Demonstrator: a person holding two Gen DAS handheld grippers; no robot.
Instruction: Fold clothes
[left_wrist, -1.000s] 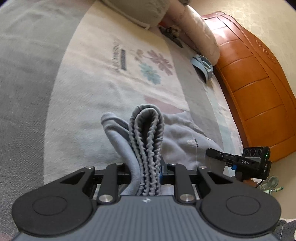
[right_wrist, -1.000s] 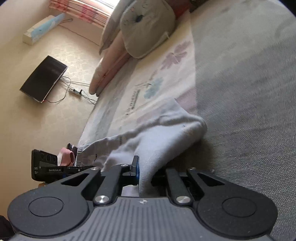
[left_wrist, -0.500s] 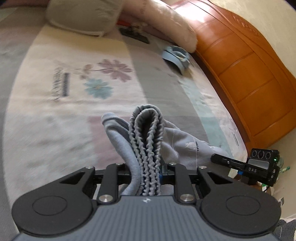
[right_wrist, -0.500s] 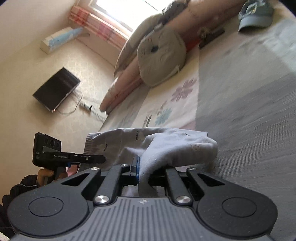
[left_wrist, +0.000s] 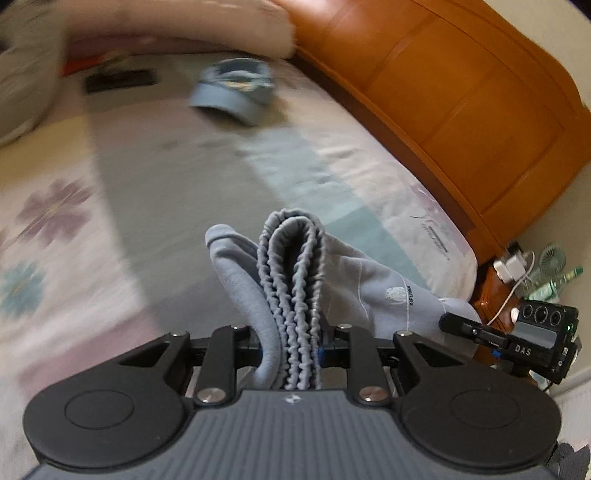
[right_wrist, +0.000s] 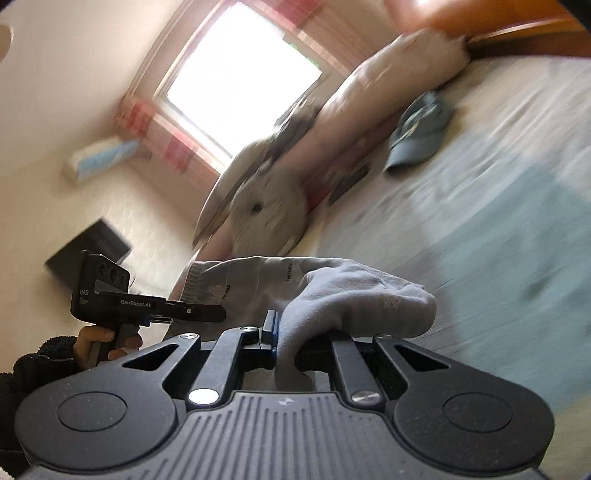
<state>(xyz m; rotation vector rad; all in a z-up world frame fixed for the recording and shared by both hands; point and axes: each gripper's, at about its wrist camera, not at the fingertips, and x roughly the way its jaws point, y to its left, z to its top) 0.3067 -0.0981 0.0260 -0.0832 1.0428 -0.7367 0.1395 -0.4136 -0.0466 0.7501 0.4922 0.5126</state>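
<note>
Left gripper (left_wrist: 291, 350): pinching gathered waistband of grey garment (left_wrist: 369, 291), angled down. Right gripper (right_wrist: 295, 347): clamped on garment's other end, near level. Garment slung between both, above bed (left_wrist: 184, 177). Blue cap (left_wrist: 236, 92) on bed; pillows (right_wrist: 369, 96), wooden headboard (left_wrist: 461, 92), window (right_wrist: 240, 70) beyond

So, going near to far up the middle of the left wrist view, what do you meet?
Left gripper clamping the grey garment's ribbed elastic waistband → grey-and-cream floral bedspread → blue fabric cap → long pale pink pillow.
</note>
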